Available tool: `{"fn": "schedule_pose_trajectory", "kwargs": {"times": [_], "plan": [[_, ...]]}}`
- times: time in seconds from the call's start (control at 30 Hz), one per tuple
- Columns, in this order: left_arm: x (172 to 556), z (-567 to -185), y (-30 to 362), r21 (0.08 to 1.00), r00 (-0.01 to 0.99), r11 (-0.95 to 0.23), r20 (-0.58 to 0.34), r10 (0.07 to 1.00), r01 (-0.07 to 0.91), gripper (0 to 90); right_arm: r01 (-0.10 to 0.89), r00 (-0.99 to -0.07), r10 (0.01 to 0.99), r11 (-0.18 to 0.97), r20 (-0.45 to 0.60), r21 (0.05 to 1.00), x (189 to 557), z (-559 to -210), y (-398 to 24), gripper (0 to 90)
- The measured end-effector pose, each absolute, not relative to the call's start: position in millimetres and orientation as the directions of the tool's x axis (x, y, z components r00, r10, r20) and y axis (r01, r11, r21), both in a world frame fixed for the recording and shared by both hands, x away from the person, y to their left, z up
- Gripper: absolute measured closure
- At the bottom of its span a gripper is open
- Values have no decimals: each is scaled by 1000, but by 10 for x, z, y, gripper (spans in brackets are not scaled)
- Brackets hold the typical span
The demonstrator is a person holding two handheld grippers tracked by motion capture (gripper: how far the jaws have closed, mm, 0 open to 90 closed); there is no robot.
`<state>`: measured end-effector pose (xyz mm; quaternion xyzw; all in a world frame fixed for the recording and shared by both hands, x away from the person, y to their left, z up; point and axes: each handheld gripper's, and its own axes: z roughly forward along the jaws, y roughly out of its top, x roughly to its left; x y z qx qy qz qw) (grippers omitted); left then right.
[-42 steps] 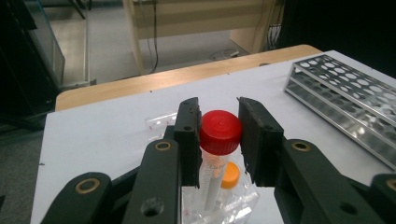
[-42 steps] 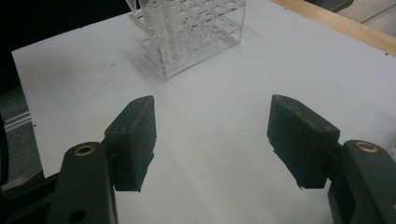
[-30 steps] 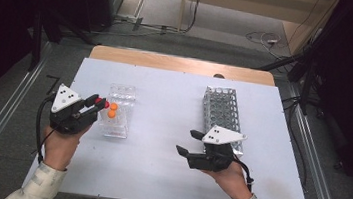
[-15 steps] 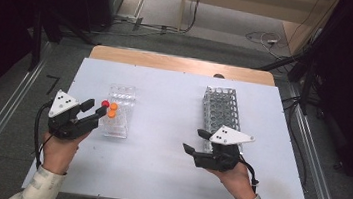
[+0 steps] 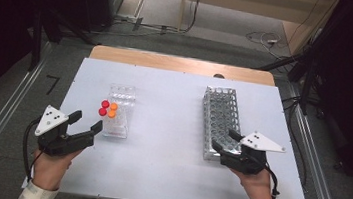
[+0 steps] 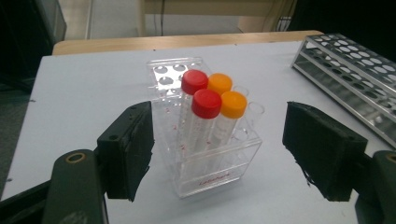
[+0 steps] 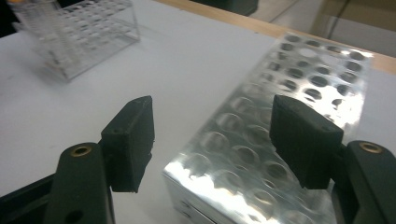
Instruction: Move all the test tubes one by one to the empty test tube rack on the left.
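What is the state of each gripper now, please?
Left gripper: open, jaws just opened, holding nothing, near the clear tube rack.
Right gripper: open, empty, at the metal rack.

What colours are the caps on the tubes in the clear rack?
Two red caps and two orange caps, clearest in the left gripper view.

The clear rack (image 6: 211, 158) carries a small red printed word low on its front wall, at the lower middle of the left gripper view; it is too small and blurred to make out. Faint red marks run down the tubes (image 6: 201, 130) in it, also unreadable. No other lettering can be read.
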<state>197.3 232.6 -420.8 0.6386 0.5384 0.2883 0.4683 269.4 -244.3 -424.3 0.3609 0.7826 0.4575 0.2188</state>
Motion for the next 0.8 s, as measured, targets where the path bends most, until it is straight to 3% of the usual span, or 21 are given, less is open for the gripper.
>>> {"fn": "schedule_pose_trajectory", "kwargs": {"times": [0.53, 0.8], "plan": [[2018, -4611, 2781, 889, 47, 86, -119, 992, 449, 242, 495, -292, 956, 137, 16, 858, 2664, -4534, -3578, 270], [2044, -4743, 2825, 864, 39, 112, -150, 988, 490, 240, 566, -155, 986, 43, 55, 824, 2698, -4727, -3947, 257]]}}
